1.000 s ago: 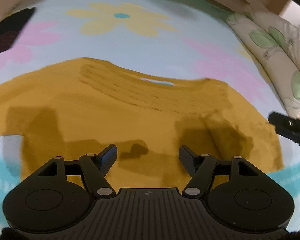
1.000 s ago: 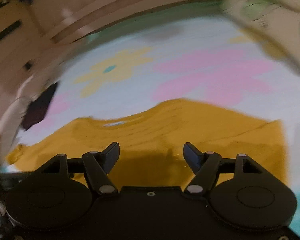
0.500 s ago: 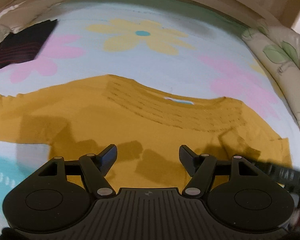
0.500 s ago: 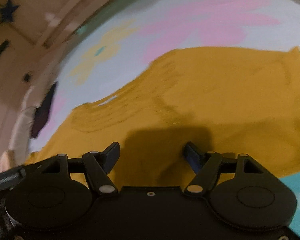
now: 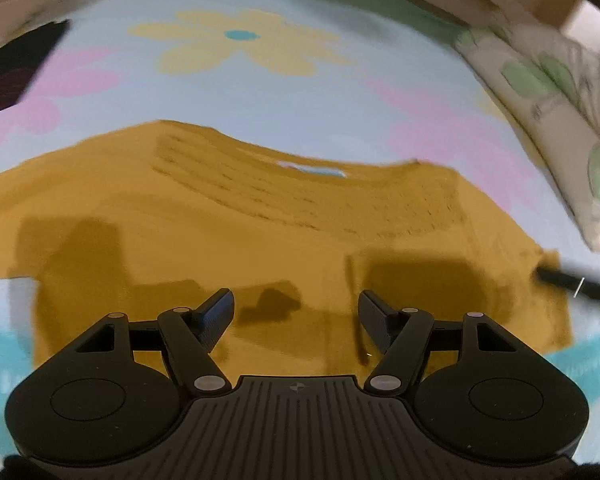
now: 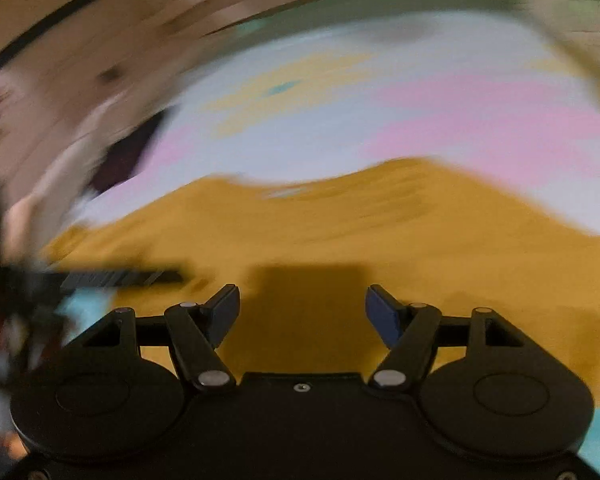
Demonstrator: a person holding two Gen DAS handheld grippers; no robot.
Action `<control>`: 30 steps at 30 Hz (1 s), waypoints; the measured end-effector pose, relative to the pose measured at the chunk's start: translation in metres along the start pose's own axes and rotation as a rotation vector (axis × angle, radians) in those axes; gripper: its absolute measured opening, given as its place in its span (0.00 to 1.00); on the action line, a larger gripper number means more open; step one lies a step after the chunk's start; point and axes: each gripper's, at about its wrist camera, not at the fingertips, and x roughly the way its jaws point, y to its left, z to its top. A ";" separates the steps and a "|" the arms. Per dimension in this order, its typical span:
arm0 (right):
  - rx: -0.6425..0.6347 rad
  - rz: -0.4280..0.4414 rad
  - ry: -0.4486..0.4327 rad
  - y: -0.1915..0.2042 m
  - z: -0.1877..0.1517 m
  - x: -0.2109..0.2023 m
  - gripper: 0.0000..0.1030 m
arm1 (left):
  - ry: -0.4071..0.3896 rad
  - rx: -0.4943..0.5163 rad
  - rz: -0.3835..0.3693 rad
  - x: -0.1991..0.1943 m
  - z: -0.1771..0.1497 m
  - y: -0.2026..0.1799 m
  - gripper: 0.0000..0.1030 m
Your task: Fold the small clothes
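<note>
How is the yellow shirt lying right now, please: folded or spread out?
Spread out: the yellow shirt lies flat, neckline and sleeves showing.

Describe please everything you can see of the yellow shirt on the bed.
The shirt is mustard yellow, of soft knit-looking cloth, with a ribbed band below the neck opening. It lies spread flat, not yet folded, on a flowered sheet, neck toward the far side, short sleeves out to both sides. Shadows of the tools fall on it. Both grippers, left and right, are open above it, gripping nothing.
</note>
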 end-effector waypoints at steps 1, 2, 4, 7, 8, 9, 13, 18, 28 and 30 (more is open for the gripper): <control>0.045 -0.042 -0.021 -0.012 0.003 -0.006 0.71 | 0.010 0.023 0.003 0.006 -0.001 -0.007 0.65; 0.081 -0.065 -0.036 -0.021 0.005 -0.009 0.71 | 0.018 0.039 0.006 0.012 -0.002 -0.013 0.65; 0.160 -0.091 -0.062 -0.039 0.007 -0.014 0.71 | 0.035 0.042 -0.006 0.023 -0.003 -0.022 0.65; 0.217 -0.105 -0.057 -0.055 0.005 -0.016 0.71 | 0.058 0.006 -0.066 0.035 -0.004 -0.030 0.65; 0.223 -0.111 -0.053 -0.058 0.004 -0.017 0.71 | 0.068 0.002 -0.075 0.038 -0.004 -0.032 0.65; 0.225 -0.113 -0.052 -0.058 0.004 -0.017 0.71 | 0.061 0.011 -0.059 0.041 -0.004 -0.036 0.65; 0.246 -0.092 -0.073 -0.056 0.004 -0.020 0.71 | 0.027 0.038 -0.031 0.044 0.001 -0.047 0.65; 0.248 -0.091 -0.094 -0.066 0.005 -0.022 0.71 | 0.016 -0.003 -0.108 0.038 0.002 -0.049 0.38; 0.291 -0.111 -0.097 -0.082 0.001 -0.023 0.71 | -0.014 0.079 -0.093 0.037 0.001 -0.073 0.00; 0.296 -0.115 -0.102 -0.084 0.001 -0.024 0.71 | -0.058 0.102 -0.080 0.027 0.001 -0.073 0.00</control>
